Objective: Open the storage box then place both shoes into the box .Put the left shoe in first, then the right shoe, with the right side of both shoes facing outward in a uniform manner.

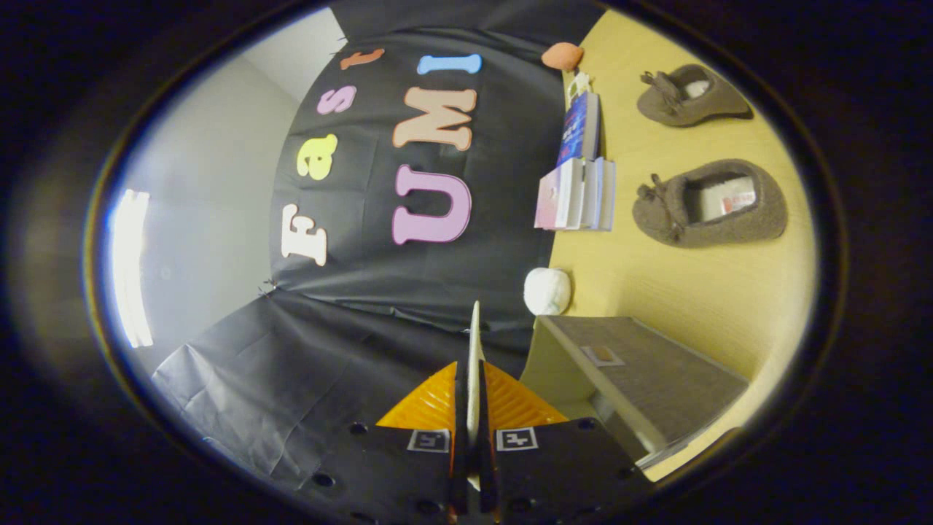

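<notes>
2 shoes (711,203), 1 storage box (641,379), 1 claw (474,408).

Yellow wooden table (678,284) carries: two grey shoes (711,202), (692,95) side by side; row of books (579,193) at 9 o'clock of nearer shoe; white ball (547,291); orange object (562,55) at far end; grey storage box (641,375) nearest gripper (473,343), whose fingers pinch thin pale panel.
</notes>
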### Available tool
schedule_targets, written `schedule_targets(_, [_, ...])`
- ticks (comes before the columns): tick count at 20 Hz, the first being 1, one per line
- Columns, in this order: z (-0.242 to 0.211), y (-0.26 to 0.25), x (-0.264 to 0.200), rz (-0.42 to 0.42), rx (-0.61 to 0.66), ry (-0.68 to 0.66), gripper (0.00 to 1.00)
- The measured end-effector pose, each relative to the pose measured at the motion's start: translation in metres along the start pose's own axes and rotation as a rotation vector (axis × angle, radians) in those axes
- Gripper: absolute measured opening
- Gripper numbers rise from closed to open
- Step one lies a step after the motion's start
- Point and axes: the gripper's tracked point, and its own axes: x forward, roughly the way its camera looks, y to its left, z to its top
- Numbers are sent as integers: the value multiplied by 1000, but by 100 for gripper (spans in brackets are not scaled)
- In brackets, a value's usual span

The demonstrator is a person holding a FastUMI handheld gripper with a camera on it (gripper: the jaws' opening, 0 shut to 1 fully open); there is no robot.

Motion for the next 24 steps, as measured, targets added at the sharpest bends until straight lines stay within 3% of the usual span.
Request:
schedule_targets(10, [-90, 84, 28, 14, -12, 56, 9])
schedule_targets(24, [-218, 76, 60, -9, -52, 158, 10])
